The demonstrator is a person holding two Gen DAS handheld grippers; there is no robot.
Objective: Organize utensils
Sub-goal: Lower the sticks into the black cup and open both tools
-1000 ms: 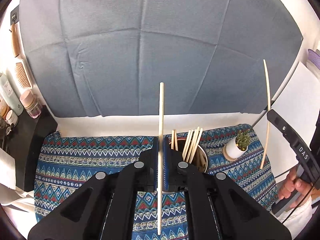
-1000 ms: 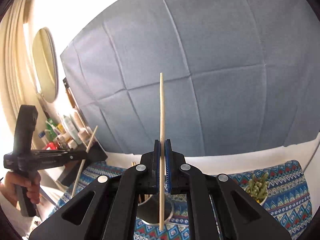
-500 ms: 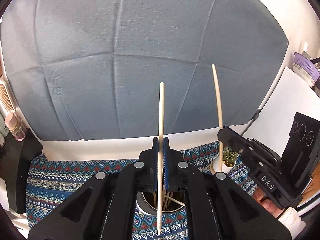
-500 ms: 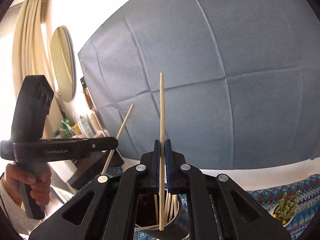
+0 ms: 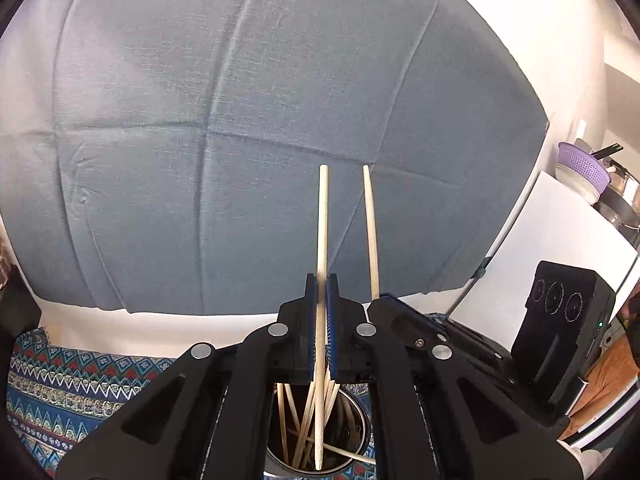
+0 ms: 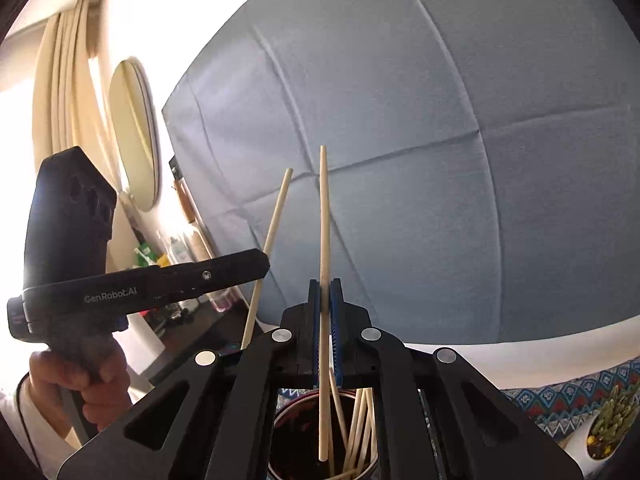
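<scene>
Wooden chopsticks (image 5: 322, 240) (image 6: 324, 240) pinched upright above round metal cup (image 5: 352, 454).

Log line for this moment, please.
left gripper: shut on chopstick | right gripper: shut on second chopstick | both tips over metal cup | cup holds several chopsticks | release pending

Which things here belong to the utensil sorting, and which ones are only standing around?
Belong to the job:
left tongs, shut on a chopstick
right tongs, shut on a second chopstick
metal cup already holding chopsticks

Standing around:
potted cactus
patterned cloth
round mirror
purple colander
bottles on the side shelf
</scene>
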